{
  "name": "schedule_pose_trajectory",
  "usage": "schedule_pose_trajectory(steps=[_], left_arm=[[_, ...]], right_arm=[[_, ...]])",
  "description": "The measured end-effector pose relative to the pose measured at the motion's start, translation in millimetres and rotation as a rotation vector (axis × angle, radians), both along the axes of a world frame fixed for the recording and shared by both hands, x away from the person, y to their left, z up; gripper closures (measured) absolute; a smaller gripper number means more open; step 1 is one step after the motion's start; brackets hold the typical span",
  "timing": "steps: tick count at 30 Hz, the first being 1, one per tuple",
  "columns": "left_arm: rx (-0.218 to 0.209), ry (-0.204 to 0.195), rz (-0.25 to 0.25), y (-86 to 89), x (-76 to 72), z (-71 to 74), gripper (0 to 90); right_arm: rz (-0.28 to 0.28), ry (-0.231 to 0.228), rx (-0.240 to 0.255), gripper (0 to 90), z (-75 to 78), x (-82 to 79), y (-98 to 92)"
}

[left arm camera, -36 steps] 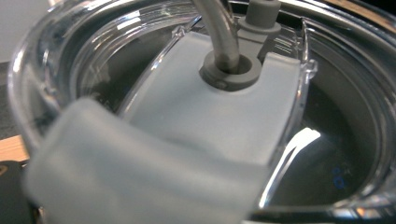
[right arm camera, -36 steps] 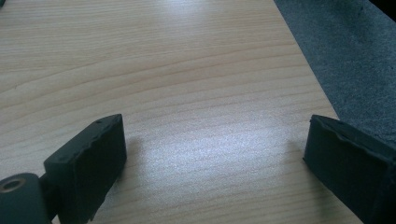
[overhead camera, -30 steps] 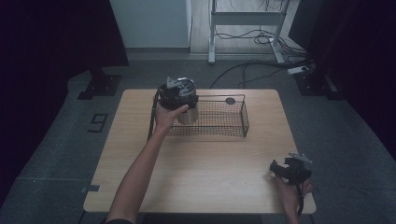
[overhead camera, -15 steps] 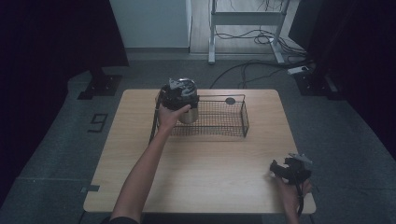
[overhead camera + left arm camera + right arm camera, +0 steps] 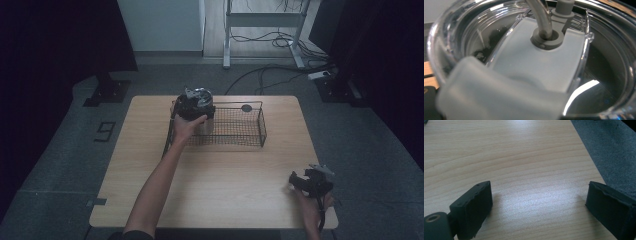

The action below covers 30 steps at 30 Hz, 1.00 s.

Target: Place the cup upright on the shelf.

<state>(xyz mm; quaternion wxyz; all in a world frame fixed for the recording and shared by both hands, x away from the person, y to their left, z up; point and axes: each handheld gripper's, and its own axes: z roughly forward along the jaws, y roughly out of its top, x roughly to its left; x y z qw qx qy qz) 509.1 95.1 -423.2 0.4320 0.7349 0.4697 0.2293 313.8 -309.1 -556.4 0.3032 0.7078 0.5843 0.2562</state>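
Currently the left gripper sits over a lidded tumbler at the wire basket's far-left end (grip can't be told), right gripper gapes empty near-right, and a tilted clear lid could slip.

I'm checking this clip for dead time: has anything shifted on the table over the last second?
Almost nothing. The left gripper holds at the left end of the wire basket, where a cup stands; its own view looks closely at a clear lid with a straw. The right gripper stays by the table's near right corner, jaws open. Nothing was grasped or released.
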Motion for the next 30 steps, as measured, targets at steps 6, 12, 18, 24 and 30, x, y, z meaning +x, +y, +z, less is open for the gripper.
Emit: schedule_pose_trajectory(steps=[6, 12, 18, 24, 30], left_arm=[[0.009, 0.019, 0.006, -3.6, 3.0, -9.0, 3.7], [0.016, 0.031, 0.013, -7.4, 5.8, -18.0, 3.7], [0.018, 0.05, 0.035, -8.5, 9.5, -27.1, 3.7], [0.024, 0.055, 0.038, -10.0, 11.0, -32.9, 3.7], [0.029, 0.061, 0.024, -11.0, 11.5, -39.4, 3.6]], right_arm=[[0.0, 0.0, 0.0, 6.8, 0.0, 0.0, 0.0], [0.0, 0.0, 0.0, 6.8, 0.0, 0.0, 0.0], [0.0, 0.0, 0.0, 6.8, 0.0, 0.0, 0.0], [0.0, -0.001, 0.0, 6.9, 0.0, 0.0, 0.1], [0.002, -0.001, -0.001, 7.0, 0.0, 0.0, 0.0]])
